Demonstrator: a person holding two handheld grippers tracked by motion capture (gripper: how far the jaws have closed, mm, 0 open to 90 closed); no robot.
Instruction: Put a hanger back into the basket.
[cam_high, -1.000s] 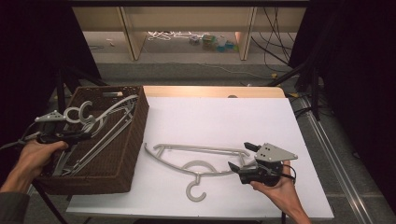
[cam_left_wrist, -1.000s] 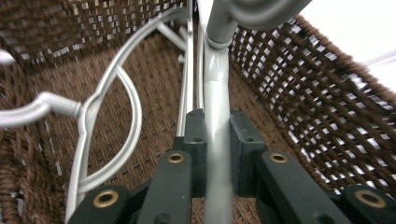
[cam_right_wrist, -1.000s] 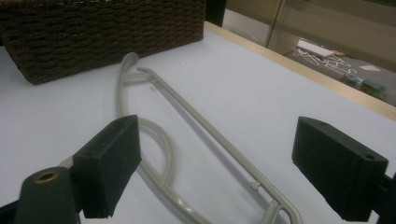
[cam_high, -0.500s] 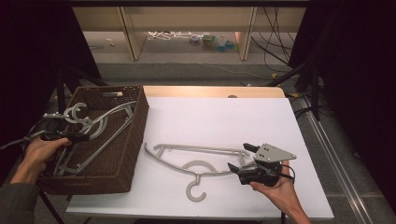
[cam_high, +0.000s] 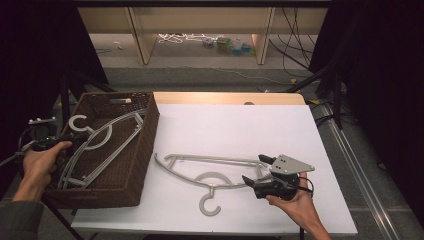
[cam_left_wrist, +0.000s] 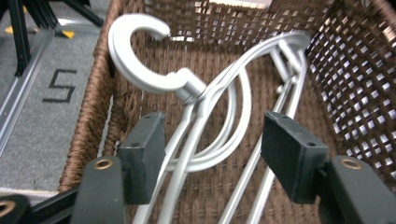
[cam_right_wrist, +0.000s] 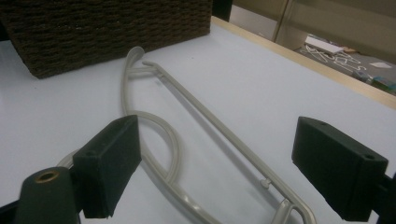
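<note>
Left gripper (cam_left_wrist: 212, 154) just spread, hanger (cam_left_wrist: 187, 88) loose between jaws in basket (cam_high: 145, 145); withdraw straight back. Right gripper (cam_right_wrist: 215, 168) wide apart over second hanger (cam_right_wrist: 196, 121).

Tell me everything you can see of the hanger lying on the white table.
The hanger on the table is pale grey, plastic by its look, lying flat on the white table just right of the wicker basket. It has a curved shoulder bar, a straight crossbar, an inner arch and an open hook pointing toward the person. The right gripper stands open around its right end, pads not pressing.
</note>
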